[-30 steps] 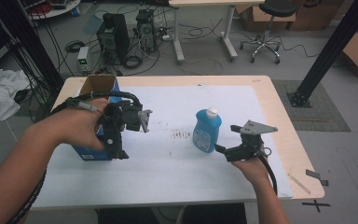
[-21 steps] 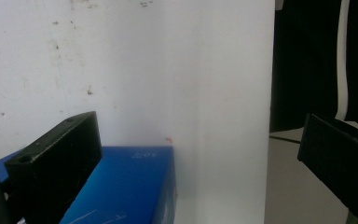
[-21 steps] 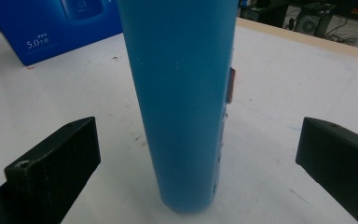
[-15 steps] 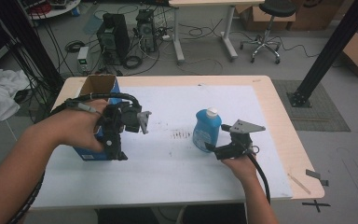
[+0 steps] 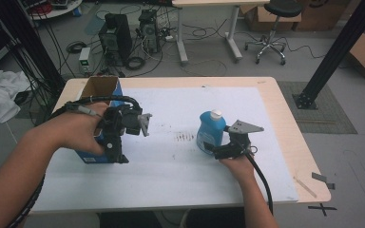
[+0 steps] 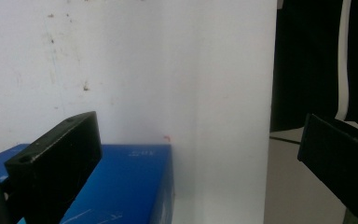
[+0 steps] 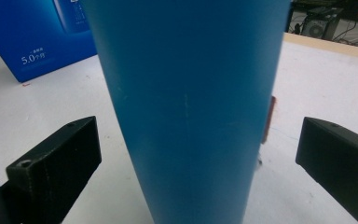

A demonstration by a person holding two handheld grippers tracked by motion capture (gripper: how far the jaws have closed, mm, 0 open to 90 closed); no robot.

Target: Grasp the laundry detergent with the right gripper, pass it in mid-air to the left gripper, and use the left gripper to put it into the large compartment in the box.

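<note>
Standing upright right of the bench's (image 5: 285,123) middle, the blue bottle (image 5: 210,133) has bare white sheet on every side; the blue box (image 5: 100,90) sits well apart, near the left edge; the right claw (image 5: 215,151), held low from the near side, has its jaws spread wide either side of the bottle, not touching it in the right gripper view; the left claw (image 5: 116,156) points down over the box's near corner, jaws spread, as the left gripper view shows
</note>
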